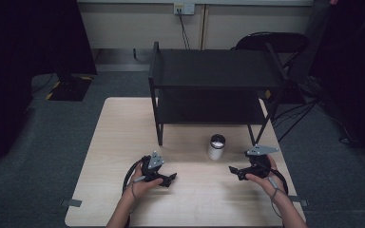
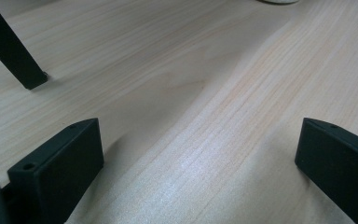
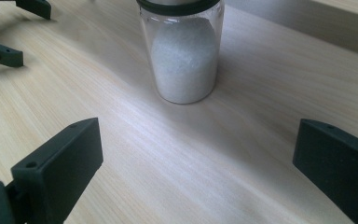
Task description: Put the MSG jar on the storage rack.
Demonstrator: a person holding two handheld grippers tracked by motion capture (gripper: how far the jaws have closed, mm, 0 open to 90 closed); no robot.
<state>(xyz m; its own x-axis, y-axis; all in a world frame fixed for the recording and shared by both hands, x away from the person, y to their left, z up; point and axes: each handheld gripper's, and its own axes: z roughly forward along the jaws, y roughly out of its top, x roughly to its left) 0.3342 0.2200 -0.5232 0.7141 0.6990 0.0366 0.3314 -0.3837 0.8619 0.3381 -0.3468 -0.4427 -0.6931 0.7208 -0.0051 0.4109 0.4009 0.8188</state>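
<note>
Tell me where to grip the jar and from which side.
Grip the jar around its clear round body, below the dark lid, probably with the right gripper. It stands upright on the table with open space around it, and that gripper's open jaws already face it. Coming in level from there looks easiest; the shelf stands close behind it.

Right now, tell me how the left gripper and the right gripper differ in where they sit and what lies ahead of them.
The left gripper rests near the table's front middle; the right gripper sits toward the right edge. The right gripper faces the jar of white powder standing close ahead; the left gripper faces bare wood and a black shelf leg. Both are hand-held, low over the table, with jaws wide open and nothing between them.
</note>
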